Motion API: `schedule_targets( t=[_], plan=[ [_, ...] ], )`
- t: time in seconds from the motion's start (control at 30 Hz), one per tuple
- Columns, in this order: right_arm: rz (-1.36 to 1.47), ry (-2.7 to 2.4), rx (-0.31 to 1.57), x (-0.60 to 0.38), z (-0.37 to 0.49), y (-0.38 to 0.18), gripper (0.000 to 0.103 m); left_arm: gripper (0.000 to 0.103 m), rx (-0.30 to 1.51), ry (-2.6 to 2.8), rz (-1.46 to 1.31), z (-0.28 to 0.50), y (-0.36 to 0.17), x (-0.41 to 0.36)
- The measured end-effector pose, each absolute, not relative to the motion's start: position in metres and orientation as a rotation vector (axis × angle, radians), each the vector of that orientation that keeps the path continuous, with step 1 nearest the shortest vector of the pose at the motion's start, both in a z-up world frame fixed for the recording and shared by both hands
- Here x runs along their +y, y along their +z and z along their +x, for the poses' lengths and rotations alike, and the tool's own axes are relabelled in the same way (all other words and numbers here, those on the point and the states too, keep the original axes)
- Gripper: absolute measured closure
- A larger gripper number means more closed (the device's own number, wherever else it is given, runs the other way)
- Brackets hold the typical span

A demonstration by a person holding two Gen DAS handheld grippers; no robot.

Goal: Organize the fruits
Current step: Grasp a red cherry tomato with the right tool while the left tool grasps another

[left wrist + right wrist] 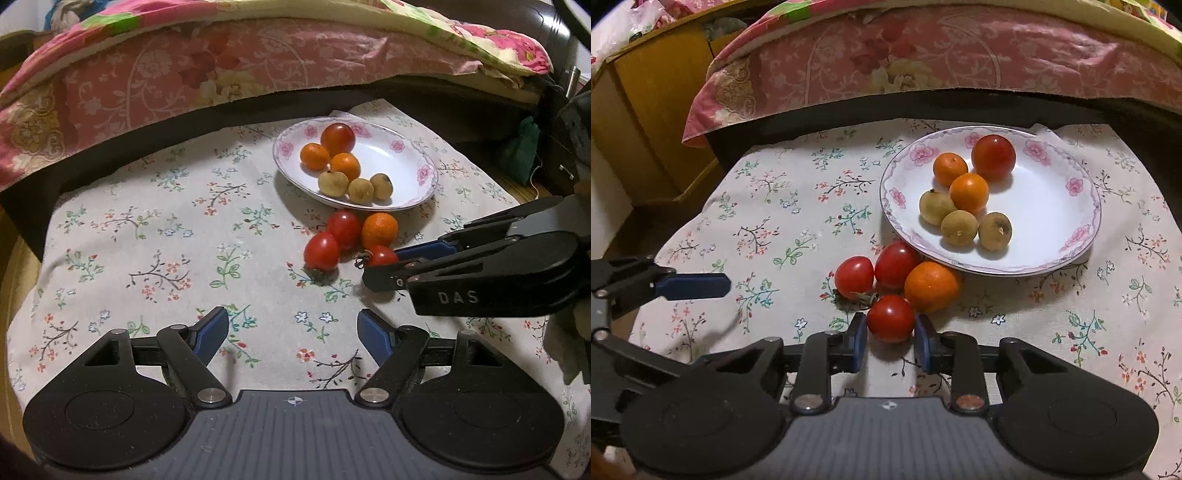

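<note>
A white plate with pink flowers on its rim (pixel 424 173) (pixel 1082 206) holds a red tomato (pixel 993 157), two small oranges and three tan round fruits. On the cloth in front of it lie two tomatoes (pixel 854 276) (pixel 897 263) and an orange (pixel 931 286). My right gripper (pixel 891 325) is shut on a third loose tomato (pixel 891 318) (pixel 382 255), which sits low on the cloth with the blue pads against its sides. My left gripper (pixel 293 319) stands open above bare cloth, nearer than the loose fruit, with nothing between its fingers. One left finger (pixel 694 286) shows at the left of the right wrist view.
A floral tablecloth (pixel 166 229) covers the surface. A pink flowered quilt (pixel 184 74) hangs over the dark edge behind the plate. A yellow wooden cabinet (pixel 653 110) stands at the far left, and a green bag (pixel 521 147) hangs at the right.
</note>
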State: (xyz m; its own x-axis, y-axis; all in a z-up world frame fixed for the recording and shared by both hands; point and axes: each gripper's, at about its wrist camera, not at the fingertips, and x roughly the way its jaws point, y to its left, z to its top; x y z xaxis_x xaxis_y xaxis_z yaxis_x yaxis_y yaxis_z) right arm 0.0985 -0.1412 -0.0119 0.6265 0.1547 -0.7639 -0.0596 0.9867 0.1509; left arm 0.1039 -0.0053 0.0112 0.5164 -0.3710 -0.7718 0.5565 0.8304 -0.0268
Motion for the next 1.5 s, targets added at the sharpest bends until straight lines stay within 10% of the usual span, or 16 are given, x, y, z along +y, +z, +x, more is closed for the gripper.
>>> schedule_targets(
  t=[0.4,0.87,1.5],
  plan=[
    [0.128,0.080,0.929,-0.169,0.079,-0.007,0.074,0.023,0.814,-0.624,0.272,0.120,0.003,-0.035],
    [0.188,0.097,0.945,-0.184,0.078,-0.015,0.074,0.063,0.824,-0.610,0.305,0.139,-0.012,-0.057],
    [0.137,0.105,0.945,-0.183,0.072,-0.017,0.068,0.067,0.890,-0.610,0.296,0.094,0.001,-0.039]
  ],
)
